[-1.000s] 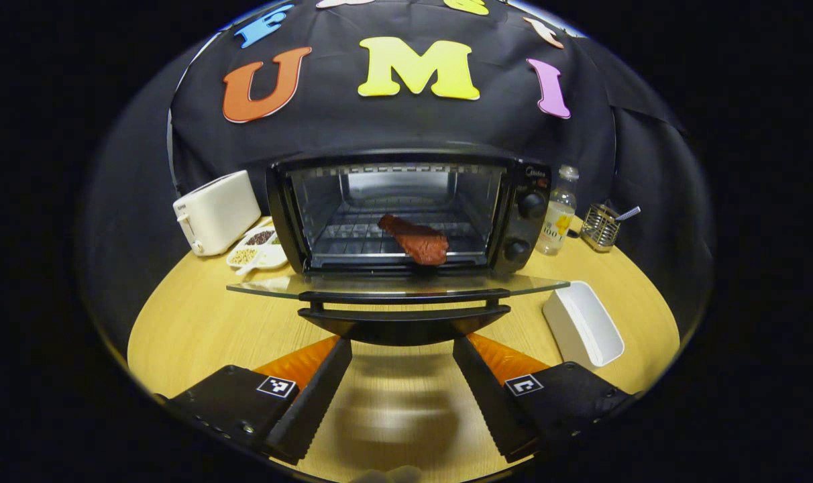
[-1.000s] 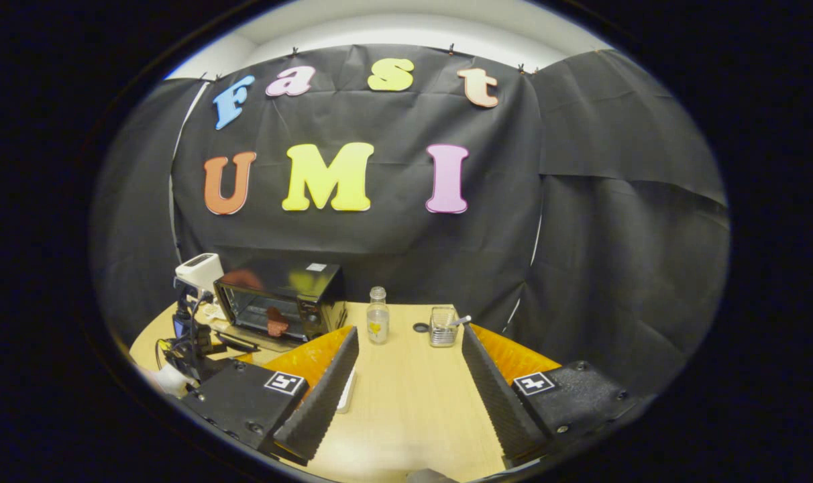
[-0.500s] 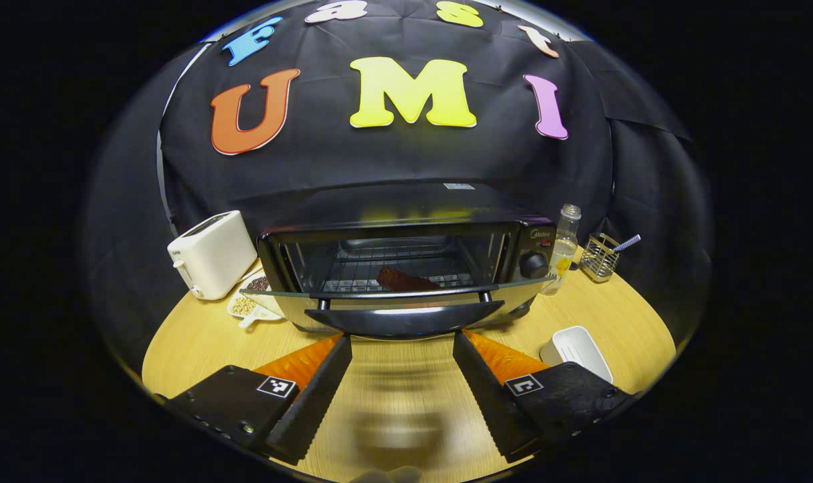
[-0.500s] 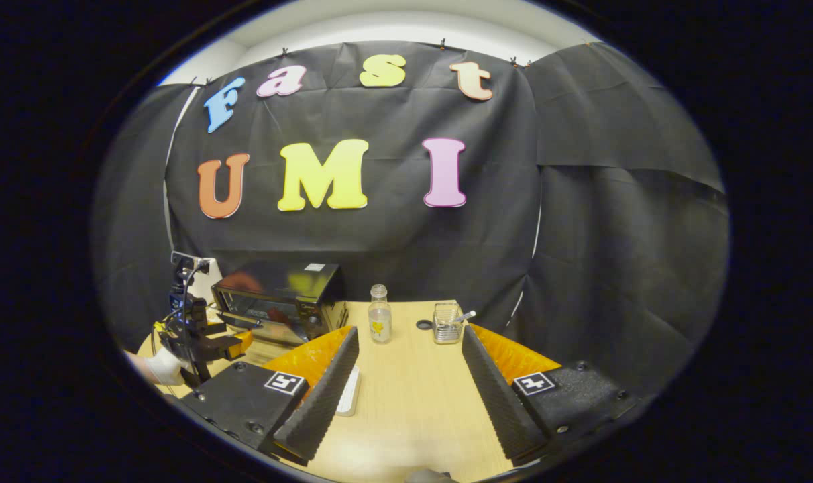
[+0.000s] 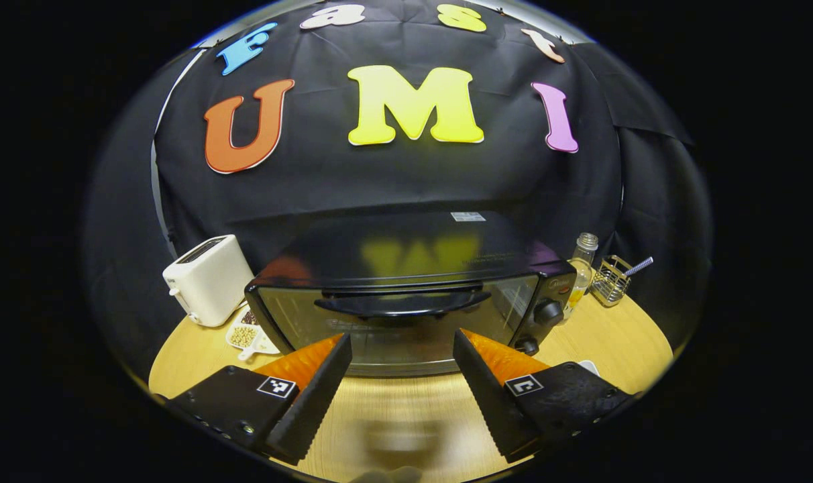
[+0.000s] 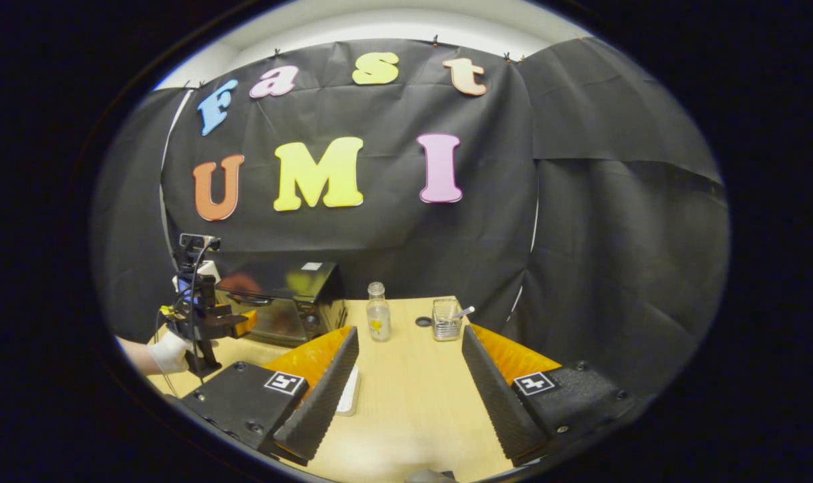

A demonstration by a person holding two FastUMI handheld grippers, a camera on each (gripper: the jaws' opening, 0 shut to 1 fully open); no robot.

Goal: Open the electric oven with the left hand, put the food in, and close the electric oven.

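Electric oven [image 5: 406,308] at bench [image 5: 406,409] rear edge: rigid glass door, take by bar handle [image 5: 400,304]. Left gripper [image 5: 401,389] fingers spread, empty; right gripper [image 6: 406,396] likewise.

Left gripper [image 5: 402,365]: two wedge-shaped fingers [image 5: 316,396] with ribbed, saw-toothed inner faces, each on a flat block with small screws and a square black-and-white marker [image 5: 276,386]. Right gripper [image 6: 410,376]: the same build, with markers [image 6: 280,383] on both blocks. In the right gripper view, a hand [image 6: 168,351] wears what looks like a white glove; thin cables run along the handheld frame.
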